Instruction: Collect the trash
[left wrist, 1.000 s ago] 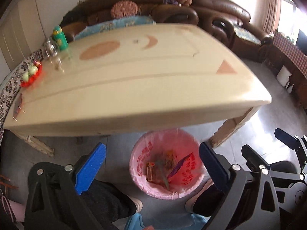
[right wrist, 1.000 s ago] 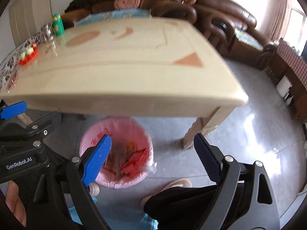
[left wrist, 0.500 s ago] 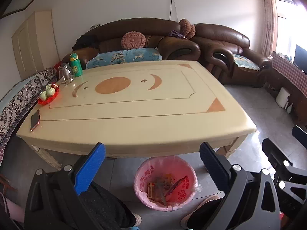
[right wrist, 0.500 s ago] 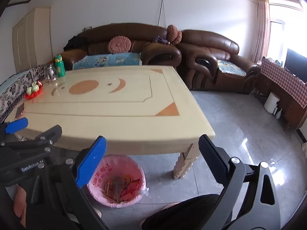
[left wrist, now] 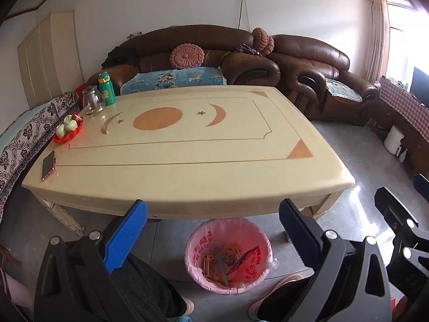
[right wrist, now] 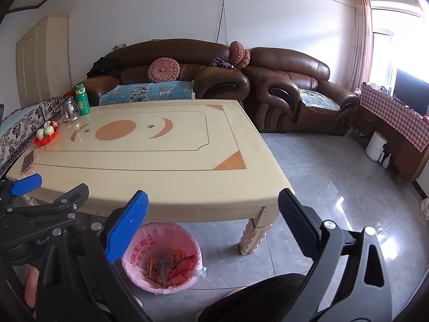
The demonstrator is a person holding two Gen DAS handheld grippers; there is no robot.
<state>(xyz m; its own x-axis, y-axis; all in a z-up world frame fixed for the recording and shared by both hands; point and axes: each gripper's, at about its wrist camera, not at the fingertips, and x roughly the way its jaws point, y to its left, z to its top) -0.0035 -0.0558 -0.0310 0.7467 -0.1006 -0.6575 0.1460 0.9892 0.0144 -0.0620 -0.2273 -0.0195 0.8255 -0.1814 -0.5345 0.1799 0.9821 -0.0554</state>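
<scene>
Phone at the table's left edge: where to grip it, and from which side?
The phone lies flat on the table, close to the left edge, long axis running away from the camera. Probably grip across its long side edges, coming from above with the left tool, one finger toward the table edge. Being thin and flat, it may first need sliding until it overhangs.

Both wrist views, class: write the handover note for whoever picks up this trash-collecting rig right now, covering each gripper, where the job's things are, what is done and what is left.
Left gripper: open, empty, above the floor in front of the table.
Right gripper: jaws have just been opening; now wide, nothing between them.
Bin: pink-lined, on the floor by the table's near edge, with wrappers inside.
Done: no loose trash shows on the tabletop.
Still there: phone, red tray of cups, glass jug, green bottle; none look like trash.
Left: scan the floor and sofa for leftovers.
</scene>
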